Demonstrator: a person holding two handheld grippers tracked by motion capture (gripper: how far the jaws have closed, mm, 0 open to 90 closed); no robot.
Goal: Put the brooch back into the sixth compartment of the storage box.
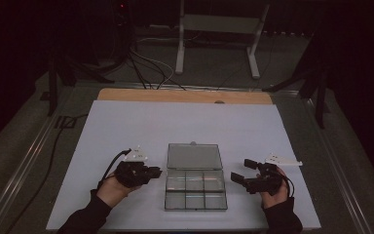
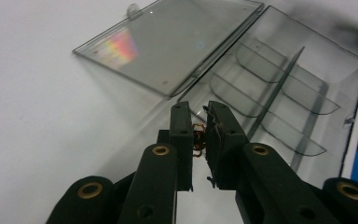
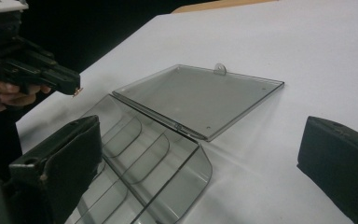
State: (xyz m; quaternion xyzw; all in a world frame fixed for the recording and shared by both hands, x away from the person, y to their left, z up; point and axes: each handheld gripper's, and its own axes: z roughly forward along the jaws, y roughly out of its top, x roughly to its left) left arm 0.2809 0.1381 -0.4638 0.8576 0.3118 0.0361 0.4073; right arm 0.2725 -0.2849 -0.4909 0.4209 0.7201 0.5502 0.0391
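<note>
We see the left hand-held gripper (image 2: pixel 198 140) at frame centre clenched on a small copper-coloured bit (image 2: pixel 198 139), w/ the clear box (image 2: pixel 279 93) upper right; right hand-held gripper (image 3: pixel 191 177) released.

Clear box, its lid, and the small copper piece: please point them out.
Clear box (image 1: pixel 195 187), high view, middle divider.
Lid (image 3: pixel 200 98), right gripper view, centre of the flat open panel.
Copper piece (image 2: pixel 198 139), left gripper view, between the left tool's jaws.
</note>
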